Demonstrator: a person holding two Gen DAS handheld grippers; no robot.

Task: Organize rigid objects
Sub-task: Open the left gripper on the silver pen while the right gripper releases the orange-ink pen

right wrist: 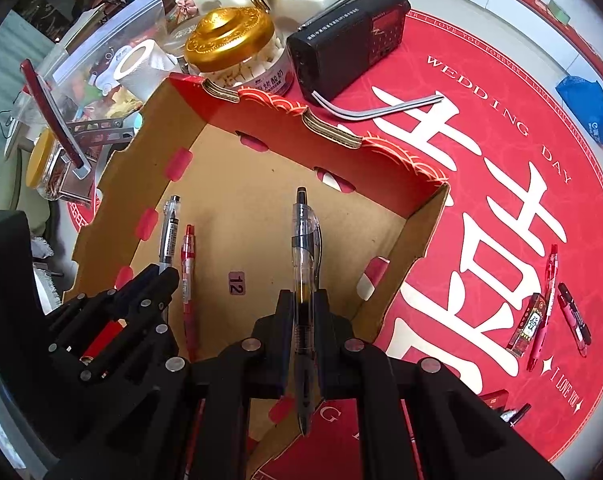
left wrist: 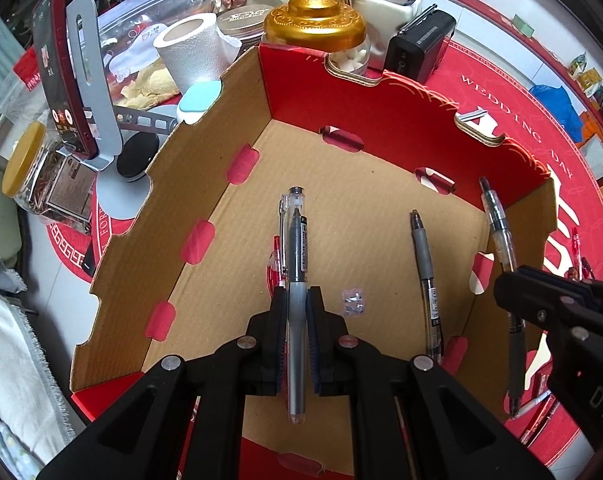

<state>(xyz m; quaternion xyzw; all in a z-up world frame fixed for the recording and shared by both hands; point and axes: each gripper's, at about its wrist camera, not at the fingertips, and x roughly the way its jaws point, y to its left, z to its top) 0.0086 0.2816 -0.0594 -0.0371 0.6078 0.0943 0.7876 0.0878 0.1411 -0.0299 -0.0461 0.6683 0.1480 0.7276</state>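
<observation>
An open cardboard box [left wrist: 205, 168] with red outer walls sits on the red mat; it also shows in the right wrist view [right wrist: 133, 184]. My left gripper [left wrist: 297, 300] is shut on a grey pen [left wrist: 297, 264] and holds it above the box floor. My right gripper [right wrist: 303, 300] is shut on a clear black pen [right wrist: 305, 248] over the box's right side; it shows in the left wrist view [left wrist: 513, 284] too. A grey pen [left wrist: 425, 272] and a red pen [right wrist: 187, 272] lie on the box floor.
Loose red pens [right wrist: 549, 304] and a small box [right wrist: 527, 326] lie on the mat at right. Behind the box stand a gold-lidded jar [right wrist: 229, 40], a black radio [right wrist: 349, 52], a paper roll [left wrist: 189, 48] and a phone on a stand [left wrist: 61, 76].
</observation>
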